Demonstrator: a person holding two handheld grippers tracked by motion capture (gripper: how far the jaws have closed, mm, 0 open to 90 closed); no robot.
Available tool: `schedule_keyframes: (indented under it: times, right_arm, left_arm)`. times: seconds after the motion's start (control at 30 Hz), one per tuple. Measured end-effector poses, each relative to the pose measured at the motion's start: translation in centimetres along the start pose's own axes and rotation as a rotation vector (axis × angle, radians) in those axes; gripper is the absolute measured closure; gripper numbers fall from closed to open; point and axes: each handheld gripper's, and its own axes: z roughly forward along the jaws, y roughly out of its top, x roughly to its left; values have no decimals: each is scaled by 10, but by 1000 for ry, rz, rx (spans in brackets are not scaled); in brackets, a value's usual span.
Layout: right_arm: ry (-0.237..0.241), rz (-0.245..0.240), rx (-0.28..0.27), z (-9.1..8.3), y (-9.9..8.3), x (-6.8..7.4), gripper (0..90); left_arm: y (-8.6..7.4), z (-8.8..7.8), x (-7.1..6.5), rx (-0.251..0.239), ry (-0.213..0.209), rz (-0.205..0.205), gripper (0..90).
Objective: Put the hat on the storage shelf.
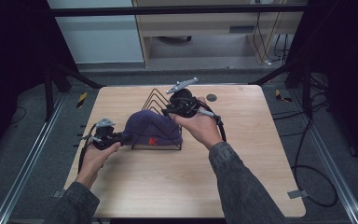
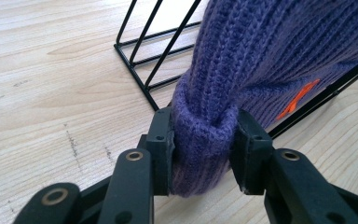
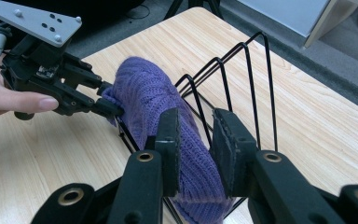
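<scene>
A purple knit hat [image 1: 151,128] with an orange mark is draped over a black wire rack [image 1: 156,95] in the middle of the wooden table [image 1: 242,177]. My left gripper [image 1: 123,137] holds the hat's left end. Up close, its pads clamp the rolled brim [image 2: 204,149], with the hat [image 2: 261,56] rising over the rack's wires [image 2: 144,51]. My right gripper [image 1: 168,111] reaches in from the rack's right side. It is shut on the other end of the hat [image 3: 196,140]. Across the hat [image 3: 144,88], the left gripper [image 3: 112,100] pinches the far end.
A small black disc [image 1: 211,97] lies on the table behind the right hand. The rack's upright wire dividers [image 3: 251,70] stand just beyond the right jaws. Cables trail over the floor at the right, past the table's edge.
</scene>
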Motion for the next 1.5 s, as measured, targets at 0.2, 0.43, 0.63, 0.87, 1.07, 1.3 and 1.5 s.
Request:
schedule_keyframes:
  times: [0.2, 0.43, 0.63, 0.87, 1.07, 1.3, 1.5]
  right_arm:
    - [1, -5, 11, 0, -3, 2, 670]
    - [-23, 9, 10, -4, -11, 1, 575]
    - [-40, 20, 6, -11, -15, 0, 448]
    - [-83, 37, -9, -30, -30, 0, 226]
    - [-109, 61, -18, -45, -44, -6, 164]
    - [-125, 90, -40, -69, -67, -17, 98]
    - [-126, 90, -54, -84, -90, -21, 76]
  left_arm:
    - [-3, -7, -1, -27, 58, -17, 481]
    - [-14, -31, 3, -82, 162, -88, 283]
    - [-19, -40, -3, -41, 178, -80, 174]
    - [-32, -49, -7, -4, 221, -23, 59]
    - [-40, -51, -3, 8, 221, -34, 53]
    - [-44, -51, -3, 34, 222, -14, 50]
    - [-46, -48, -2, 59, 225, -7, 50]
